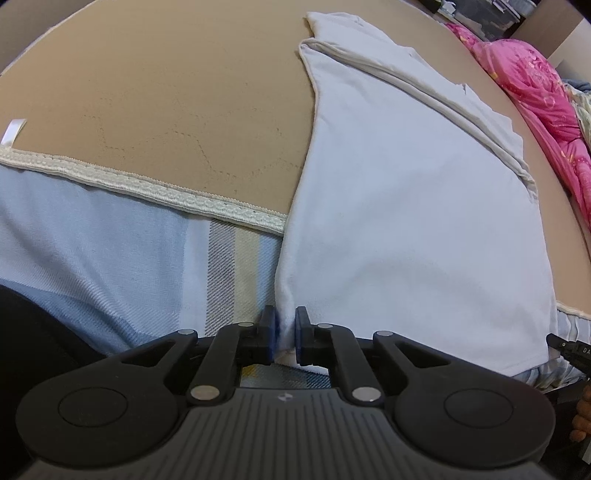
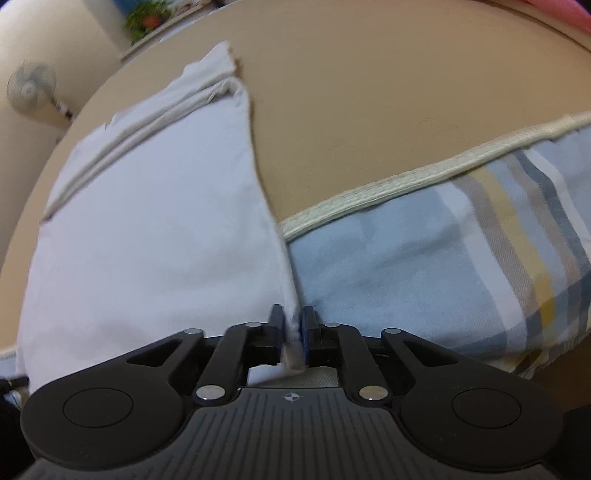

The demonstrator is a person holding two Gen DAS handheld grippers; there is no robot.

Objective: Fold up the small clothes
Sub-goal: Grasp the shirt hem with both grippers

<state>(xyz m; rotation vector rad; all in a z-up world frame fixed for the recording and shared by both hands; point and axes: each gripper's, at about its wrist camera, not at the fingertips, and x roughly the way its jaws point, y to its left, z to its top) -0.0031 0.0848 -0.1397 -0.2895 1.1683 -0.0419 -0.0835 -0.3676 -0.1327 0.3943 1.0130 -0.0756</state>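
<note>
A white garment [image 1: 417, 229] lies flat on the tan mat [image 1: 166, 92], folded lengthwise with a cream band along its far side. My left gripper [image 1: 285, 334] is shut on the garment's near left corner, white cloth pinched between the blue pads. In the right wrist view the same white garment [image 2: 147, 236] fills the left half. My right gripper [image 2: 293, 332] is shut on its near right corner, a bunched edge of cloth standing between the pads. Both corners hang over the mat's front edge.
A blue plaid sheet [image 1: 110, 251] [image 2: 424, 273] lies under the mat, whose cream braided trim [image 1: 147, 184] runs along the front. A pink quilt [image 1: 535, 96] is heaped at the far right. A standing fan [image 2: 31, 86] and a potted plant [image 2: 147, 16] stand beyond the bed.
</note>
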